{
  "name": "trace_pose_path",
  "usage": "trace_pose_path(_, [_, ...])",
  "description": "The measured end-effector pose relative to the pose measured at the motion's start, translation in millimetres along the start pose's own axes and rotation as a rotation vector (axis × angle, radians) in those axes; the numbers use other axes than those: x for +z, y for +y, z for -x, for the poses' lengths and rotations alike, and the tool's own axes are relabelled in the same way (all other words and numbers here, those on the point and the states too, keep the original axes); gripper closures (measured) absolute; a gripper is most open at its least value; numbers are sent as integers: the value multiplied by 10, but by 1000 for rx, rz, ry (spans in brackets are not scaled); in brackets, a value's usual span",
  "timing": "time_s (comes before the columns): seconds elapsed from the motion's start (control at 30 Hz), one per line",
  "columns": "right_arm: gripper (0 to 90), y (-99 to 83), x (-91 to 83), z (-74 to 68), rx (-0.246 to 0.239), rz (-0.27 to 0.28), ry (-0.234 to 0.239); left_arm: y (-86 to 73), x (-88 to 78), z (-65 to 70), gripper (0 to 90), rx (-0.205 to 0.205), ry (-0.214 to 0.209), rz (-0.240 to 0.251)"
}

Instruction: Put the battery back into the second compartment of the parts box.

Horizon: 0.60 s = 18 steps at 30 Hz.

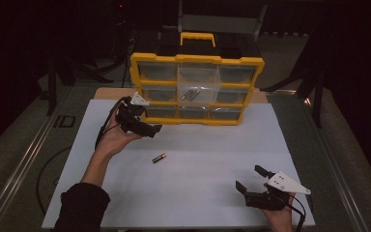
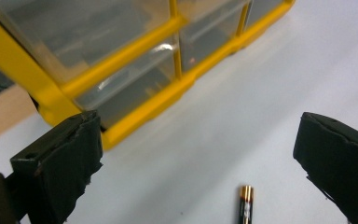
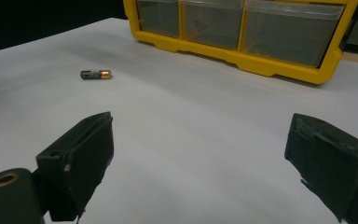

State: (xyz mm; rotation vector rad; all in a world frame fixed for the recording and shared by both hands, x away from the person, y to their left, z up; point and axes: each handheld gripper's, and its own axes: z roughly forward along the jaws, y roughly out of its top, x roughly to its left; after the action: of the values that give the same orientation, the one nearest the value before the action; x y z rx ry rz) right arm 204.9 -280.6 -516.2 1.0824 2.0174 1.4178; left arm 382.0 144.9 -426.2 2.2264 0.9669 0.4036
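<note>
Battery (image 1: 159, 158) lies below left tongs (image 1: 150, 128), untouched.

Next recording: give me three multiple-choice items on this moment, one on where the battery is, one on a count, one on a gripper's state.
1. Where does the loose battery lie?
A. on the white table top, in front of the organizer
B. between the left jaws
C. on top of the organizer's handle

2. How many hand-held grippers are there in the high view?
A. one
B. two
C. three

3. How do the jaws of the left hand-held gripper stand?
A. shut on the battery
B. shut, nothing held
C. open, nothing between them

Key: 1 A, it rests on the table top short of the yellow organizer; 2 B, one in each hand; 3 C, the left gripper view shows bare table between the pads.
</note>
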Motion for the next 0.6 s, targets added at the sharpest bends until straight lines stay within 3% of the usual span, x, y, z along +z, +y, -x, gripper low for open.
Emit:
trace_pose_path(0.2, [76, 0, 3, -3, 0, 0, 1, -139, 82, 9, 10, 3, 11, -24])
trace_pose_path(0.43, [76, -1, 5, -4, -2, -2, 2, -265, 149, 41, 4, 11, -14, -17])
trace_pose_path(0.6, [76, -1, 5, -3, -2, -2, 1, -346, 239, 73, 4, 11, -15, -48])
